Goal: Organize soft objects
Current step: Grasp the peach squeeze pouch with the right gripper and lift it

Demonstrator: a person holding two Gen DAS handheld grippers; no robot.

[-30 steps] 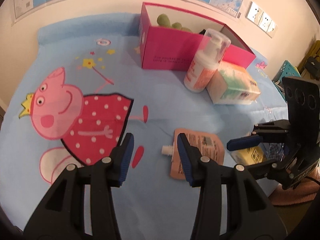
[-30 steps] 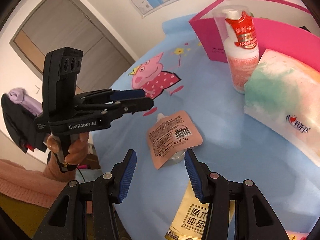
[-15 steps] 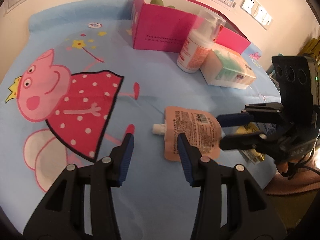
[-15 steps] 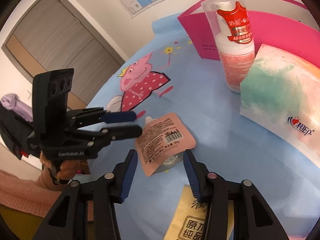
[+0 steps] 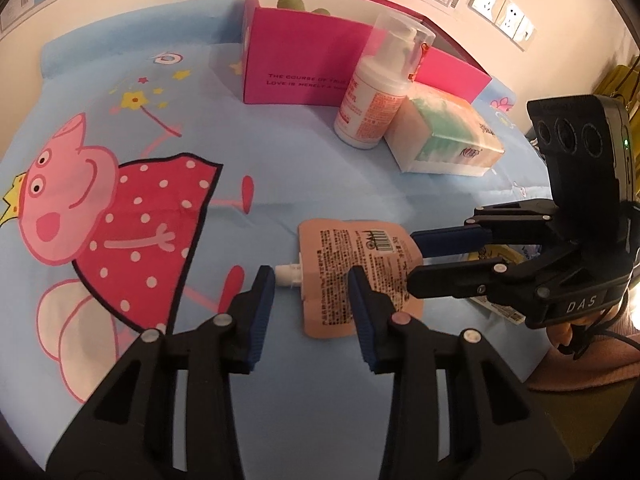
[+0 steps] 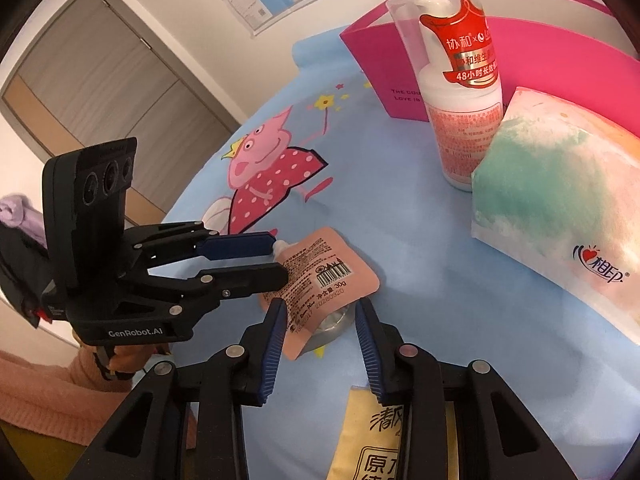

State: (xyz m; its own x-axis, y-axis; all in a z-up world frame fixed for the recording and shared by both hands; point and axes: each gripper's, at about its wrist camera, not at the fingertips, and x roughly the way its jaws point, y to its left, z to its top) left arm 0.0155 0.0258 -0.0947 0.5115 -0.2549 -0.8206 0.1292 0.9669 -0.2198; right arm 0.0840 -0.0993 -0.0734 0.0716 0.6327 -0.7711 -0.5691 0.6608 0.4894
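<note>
A peach spouted pouch (image 5: 352,264) lies flat on the blue cartoon sheet (image 5: 280,176), its white spout (image 5: 288,274) pointing left. My left gripper (image 5: 311,284) hovers over the spout end with its jaws closing; the spout and the pouch's left edge lie between the fingers, and the pads do not press on them. My right gripper (image 6: 320,312) comes in at the opposite end of the pouch (image 6: 320,276), jaws also closing, with the pouch's corner between them and a gap still showing. Each gripper shows in the other's view: right gripper (image 5: 414,258), left gripper (image 6: 278,258).
A pink open box (image 5: 304,68) with green plush (image 5: 290,0) inside stands at the back. A pump bottle (image 5: 376,96) and a tissue pack (image 5: 444,140) sit in front of it. A yellow packet (image 6: 376,440) lies under my right gripper. A grey disc (image 6: 332,326) peeks from under the pouch.
Both grippers have closed in on the pouch from opposite ends, and both pairs of jaws have narrowed. The pouch has not moved.
</note>
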